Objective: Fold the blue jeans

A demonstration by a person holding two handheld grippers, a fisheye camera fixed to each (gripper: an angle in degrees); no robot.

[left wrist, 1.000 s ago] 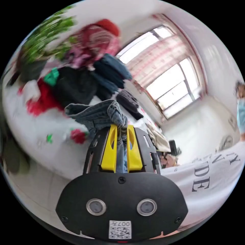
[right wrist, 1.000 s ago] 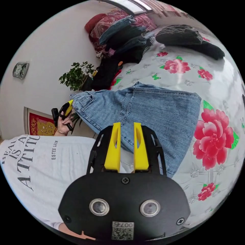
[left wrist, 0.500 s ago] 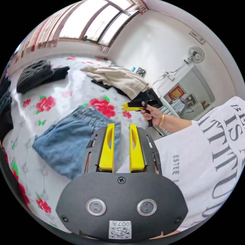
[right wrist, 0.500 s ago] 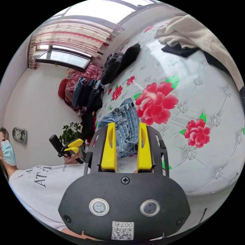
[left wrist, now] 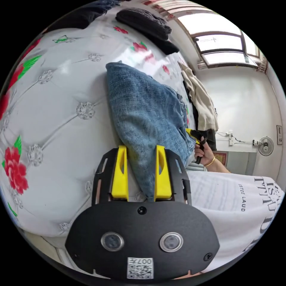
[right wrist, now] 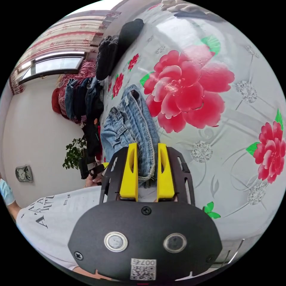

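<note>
The left gripper [left wrist: 140, 149] is being held with its jaws parted, denim lying between them. The right gripper [right wrist: 148, 146] is likewise being held with jaws apart, a folded denim edge sitting in the gap. Whether either pair is pressing the cloth cannot be told. Each gripper is being grasped by a hand [left wrist: 205, 151].

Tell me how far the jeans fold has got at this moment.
Done: the blue jeans lie on the floral bed cover as a compact bundle, evidently folded over. In hand: both grippers, left and right, sit open, straddling its near edges. Left: another fold or tidying, perhaps; neither grips yet.
</note>
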